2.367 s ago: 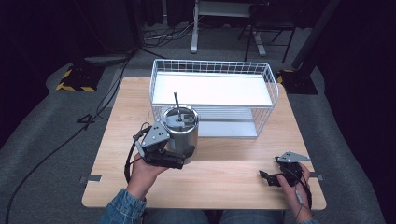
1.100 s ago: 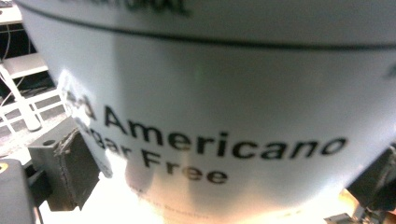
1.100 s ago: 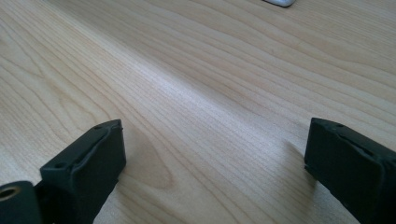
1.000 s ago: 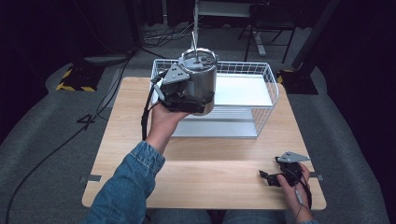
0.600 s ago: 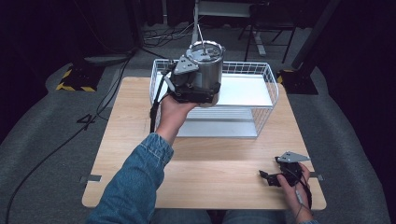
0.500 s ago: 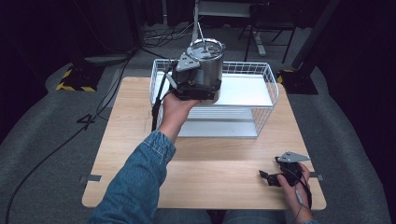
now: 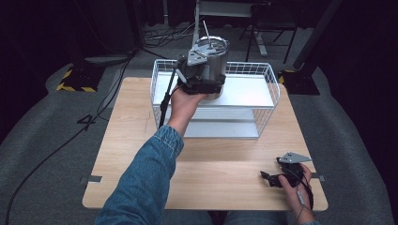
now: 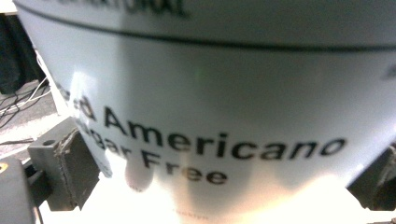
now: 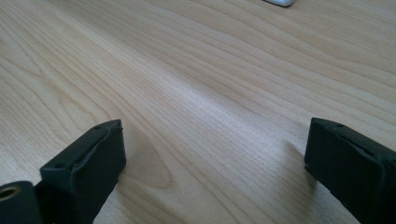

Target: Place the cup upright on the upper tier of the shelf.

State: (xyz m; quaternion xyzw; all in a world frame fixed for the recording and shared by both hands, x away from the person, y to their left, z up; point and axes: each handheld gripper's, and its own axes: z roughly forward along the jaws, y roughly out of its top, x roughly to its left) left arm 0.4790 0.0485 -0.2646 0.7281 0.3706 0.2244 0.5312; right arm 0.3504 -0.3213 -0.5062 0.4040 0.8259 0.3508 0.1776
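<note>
A silvery drink cup point(image 7: 215, 60) with a lid and a straw is held up over the left part of the white wire basket point(image 7: 265, 101). My left gripper point(image 7: 202, 84) is shut on the cup's lower body. In the left gripper view the cup's wall point(image 8: 224, 116) reads "Americano ... Free", with a jaw on each side of it. My right gripper point(image 7: 267, 178) rests on the wooden table point(image 7: 225, 164) at the front right, held by a hand. In the right gripper view my right gripper point(image 9: 212, 163) is open, with bare wood between its jaws.
The basket stands at the back middle of the table, its white floor bare. Dark floor, cables and stand legs lie beyond the table's far edge. A denim-sleeved forearm point(image 7: 145, 178) crosses the table's left middle.
The left gripper has lifted the cup from the table's front left and carried it up and back over the basket. The right gripper has stayed put.
</note>
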